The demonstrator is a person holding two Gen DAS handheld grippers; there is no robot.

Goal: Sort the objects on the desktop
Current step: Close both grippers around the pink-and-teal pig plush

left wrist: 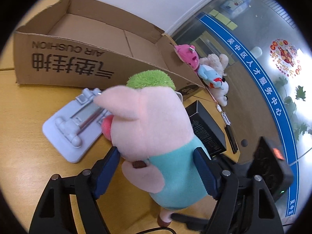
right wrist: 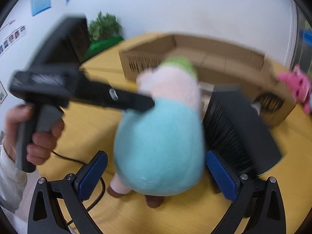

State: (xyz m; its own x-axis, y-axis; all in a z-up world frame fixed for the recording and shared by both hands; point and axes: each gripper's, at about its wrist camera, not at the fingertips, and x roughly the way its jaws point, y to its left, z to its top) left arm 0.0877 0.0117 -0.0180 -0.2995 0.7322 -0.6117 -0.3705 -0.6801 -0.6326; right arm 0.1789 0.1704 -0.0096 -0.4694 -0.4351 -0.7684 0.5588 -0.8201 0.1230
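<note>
A pink plush pig (left wrist: 154,128) with a green cap and teal shirt stands upright on the yellow table. My left gripper (left wrist: 158,167) is shut on the pig's body, a blue pad on each side. In the right wrist view the pig (right wrist: 159,146) stands between my right gripper's (right wrist: 156,175) open pads, which sit apart from it. The left gripper (right wrist: 81,95), held by a hand, reaches the pig from the left. An open cardboard box (left wrist: 64,66) stands behind the pig; it also shows in the right wrist view (right wrist: 214,66).
A grey moulded tray (left wrist: 74,126) lies left of the pig. A black box (left wrist: 208,128) lies to its right, also in the right wrist view (right wrist: 243,134). A pink plush (left wrist: 188,56), a beige plush (left wrist: 215,62) and a blue and white plush (left wrist: 214,81) lie by the box's right corner.
</note>
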